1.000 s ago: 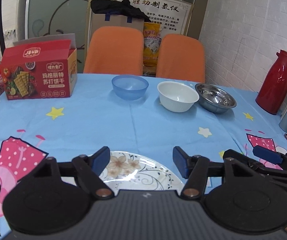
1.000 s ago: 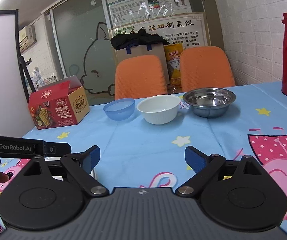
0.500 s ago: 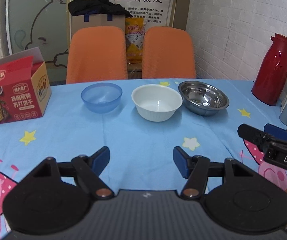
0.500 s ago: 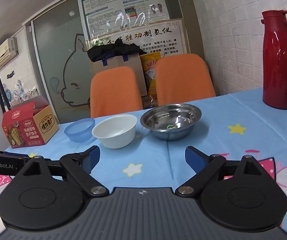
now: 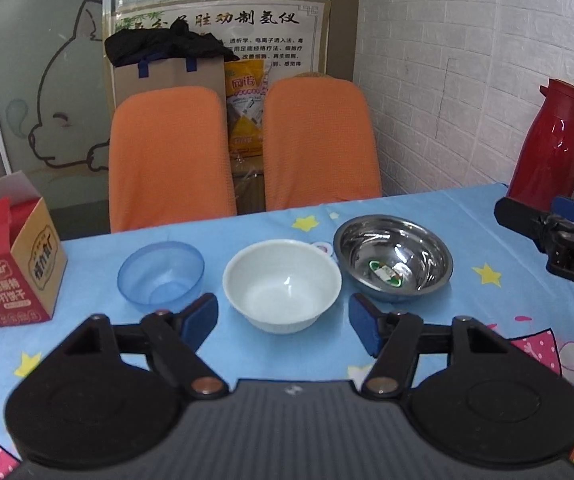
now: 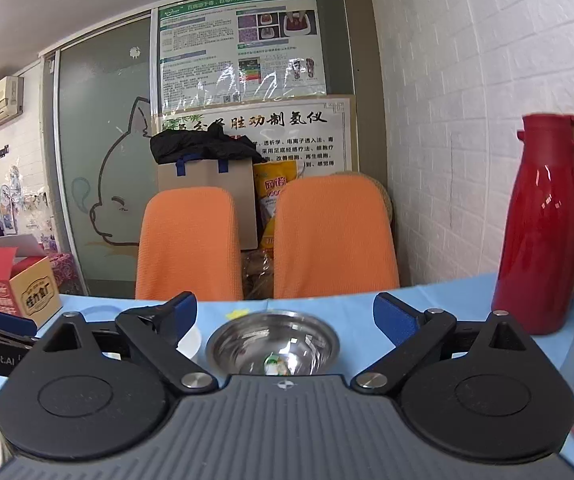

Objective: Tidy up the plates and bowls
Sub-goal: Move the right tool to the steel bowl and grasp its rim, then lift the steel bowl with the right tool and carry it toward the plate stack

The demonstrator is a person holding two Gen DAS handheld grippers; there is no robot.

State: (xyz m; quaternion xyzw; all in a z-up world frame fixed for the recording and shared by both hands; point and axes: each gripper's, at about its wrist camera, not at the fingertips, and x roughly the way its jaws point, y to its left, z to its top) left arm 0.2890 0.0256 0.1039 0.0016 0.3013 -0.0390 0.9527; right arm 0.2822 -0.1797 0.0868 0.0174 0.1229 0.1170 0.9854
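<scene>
Tongs L (image 5: pixel 283 318) & R (image 6: pixel 285 318) both released, white bowl (image 5: pixel 282 285) near L, prob clear of rim

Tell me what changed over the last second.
Both grippers advanced toward the bowls: the left gripper, fingers just opened wider and empty, left the floral plate and faces the white bowl; the right gripper, open, faces the steel bowl. The three bowls stayed put.

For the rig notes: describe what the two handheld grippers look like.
Both match. The left gripper and right gripper each have a grey ribbed body, two round black discs, black linkage arms with metal pivot pins, and blue pads on the fingers. Seen from the side, the casings are black with white lettering: "DA" on the right one, "enRobot.AI" on the left. No cables or sleeves are visible.
</scene>
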